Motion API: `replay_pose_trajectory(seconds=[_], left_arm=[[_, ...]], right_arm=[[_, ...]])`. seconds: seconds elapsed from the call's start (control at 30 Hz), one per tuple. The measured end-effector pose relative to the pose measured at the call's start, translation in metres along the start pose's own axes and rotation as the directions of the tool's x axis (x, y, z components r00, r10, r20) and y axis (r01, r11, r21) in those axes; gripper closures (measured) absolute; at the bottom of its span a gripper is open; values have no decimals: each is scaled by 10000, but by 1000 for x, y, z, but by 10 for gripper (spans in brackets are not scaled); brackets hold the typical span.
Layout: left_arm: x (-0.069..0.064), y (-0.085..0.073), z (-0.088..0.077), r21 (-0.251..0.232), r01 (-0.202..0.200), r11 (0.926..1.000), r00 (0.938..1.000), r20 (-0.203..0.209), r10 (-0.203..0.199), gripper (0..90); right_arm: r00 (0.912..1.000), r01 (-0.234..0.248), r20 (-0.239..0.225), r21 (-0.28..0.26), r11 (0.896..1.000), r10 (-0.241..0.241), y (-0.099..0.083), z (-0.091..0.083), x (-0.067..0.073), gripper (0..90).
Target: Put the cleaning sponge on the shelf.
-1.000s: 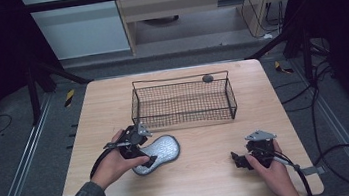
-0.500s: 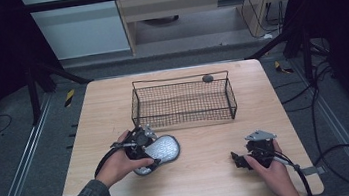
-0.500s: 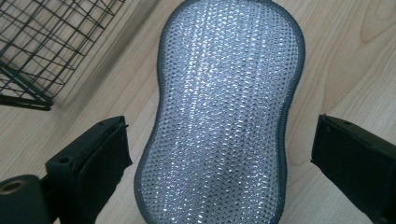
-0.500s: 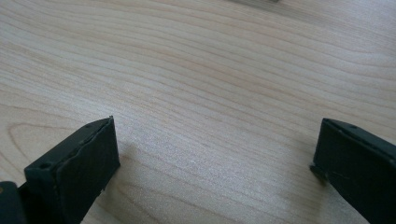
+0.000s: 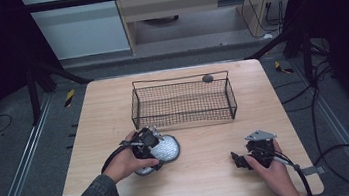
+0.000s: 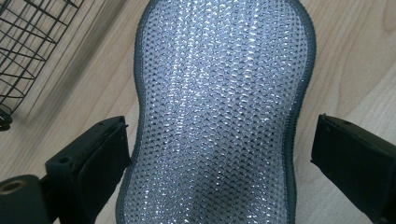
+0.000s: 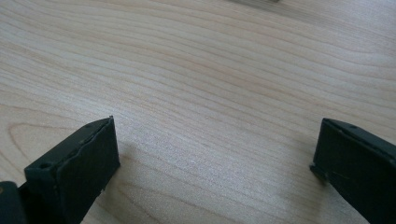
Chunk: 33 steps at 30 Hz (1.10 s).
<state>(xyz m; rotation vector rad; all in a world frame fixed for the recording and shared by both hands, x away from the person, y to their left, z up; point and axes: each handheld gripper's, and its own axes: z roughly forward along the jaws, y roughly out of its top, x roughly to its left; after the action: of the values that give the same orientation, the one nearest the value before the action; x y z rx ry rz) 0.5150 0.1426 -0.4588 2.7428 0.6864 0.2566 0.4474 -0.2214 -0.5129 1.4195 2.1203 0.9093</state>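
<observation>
The left gripper (image 5: 154,146) has slid a little toward the wire basket (image 5: 183,102) since a moment ago, and it now sits right over the shiny silver scrubber (image 6: 217,116). Its jaws stand wide, one on each side of the scrubber, which lies flat on the wooden counter (image 5: 207,174) just in front of the basket. The right gripper (image 5: 243,159) rests wide apart on bare counter, well away from the scrubber.

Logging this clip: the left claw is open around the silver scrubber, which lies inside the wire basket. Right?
Not quite. The left claw is open around the silver scrubber, but the scrubber lies on the table, in front of the wire basket; the high view shows it.
</observation>
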Motion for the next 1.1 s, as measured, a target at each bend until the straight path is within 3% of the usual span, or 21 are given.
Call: replay_pose_trajectory(seconds=[0.7, 0.73, 1.1], left_arm=[[6, 0, 19, 114, 125, 9999, 9993, 353, -129, 13], [7, 0, 19, 111, 126, 9999, 9992, 371, -130, 8], [11, -3, 25, 36, 428, 9991, 9971, 626, -429, 0]], right_arm=[[10000, 15, -38, 6, 10000, -15, 0, 0, 0, 4], [9998, 204, 36, -43, 9998, -204, -1, 1, -1, 4], [9998, 185, -12, -11, 9998, -185, -1, 0, -1, 4]])
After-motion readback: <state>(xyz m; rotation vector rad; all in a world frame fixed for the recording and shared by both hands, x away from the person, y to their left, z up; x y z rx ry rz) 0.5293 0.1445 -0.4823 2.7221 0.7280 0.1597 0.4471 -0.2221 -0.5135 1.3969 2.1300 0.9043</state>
